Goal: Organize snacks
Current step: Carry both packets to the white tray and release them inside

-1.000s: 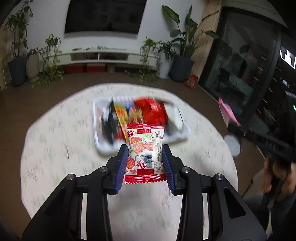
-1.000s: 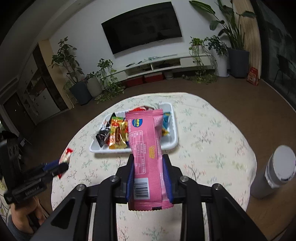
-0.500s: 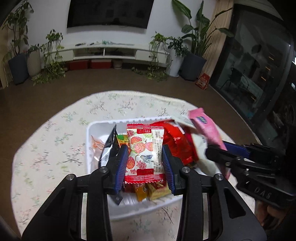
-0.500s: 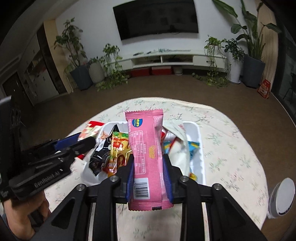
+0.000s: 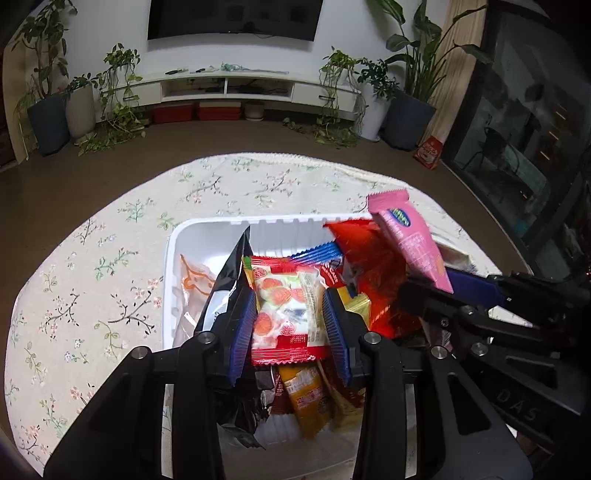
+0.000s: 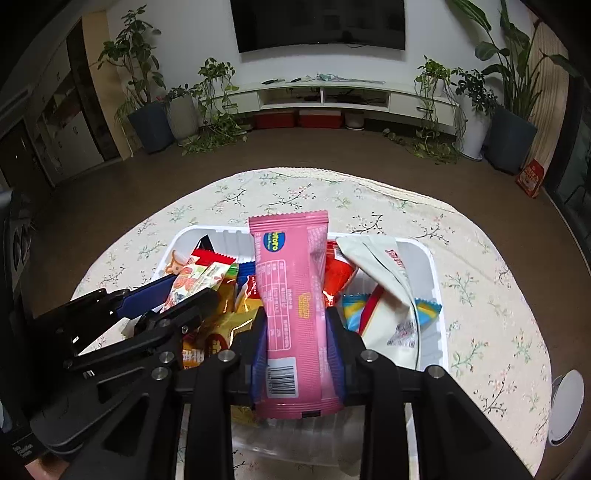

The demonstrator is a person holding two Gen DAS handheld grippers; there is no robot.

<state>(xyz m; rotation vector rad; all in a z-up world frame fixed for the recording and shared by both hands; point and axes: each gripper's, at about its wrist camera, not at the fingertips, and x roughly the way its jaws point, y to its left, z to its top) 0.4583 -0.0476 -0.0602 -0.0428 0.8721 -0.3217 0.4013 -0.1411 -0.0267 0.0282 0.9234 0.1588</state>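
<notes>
- Our left claw (image 5: 290, 325) is clamped on a strawberry candy (image 5: 286, 314), its blue pads pressing the packet's two long edges.
- The candy hangs above the white tray (image 5: 207, 230), over the left-middle part of the snack pile.
- Our right claw (image 6: 295, 341) is clamped on a pink bar (image 6: 293, 306), which stands upright between the pads with its barcode end nearest us.
- In the left wrist view the same pink bar (image 5: 408, 243) leans in from the right, over a red pack (image 5: 373, 280).
- The tray (image 6: 434, 273) sits on the table (image 6: 491, 295), which wears a floral cloth, and both claws hover over it side by side.
- In the tray we see a black pouch (image 5: 231, 277) at the left, an orange-printed clear bag (image 5: 192, 284) beside it, and yellow wrappers (image 5: 310, 395) at the near side.
- In the right wrist view a white pouch (image 6: 384, 284) lies at the tray's right part, with a blue-and-yellow candy (image 6: 424, 310) beside it.
- A white cylinder (image 6: 565, 402) stands at the table's near right edge.
- Beyond the table stand potted plants (image 6: 147, 96), and a TV (image 6: 321, 22) hangs above a low white shelf (image 6: 325, 96).
</notes>
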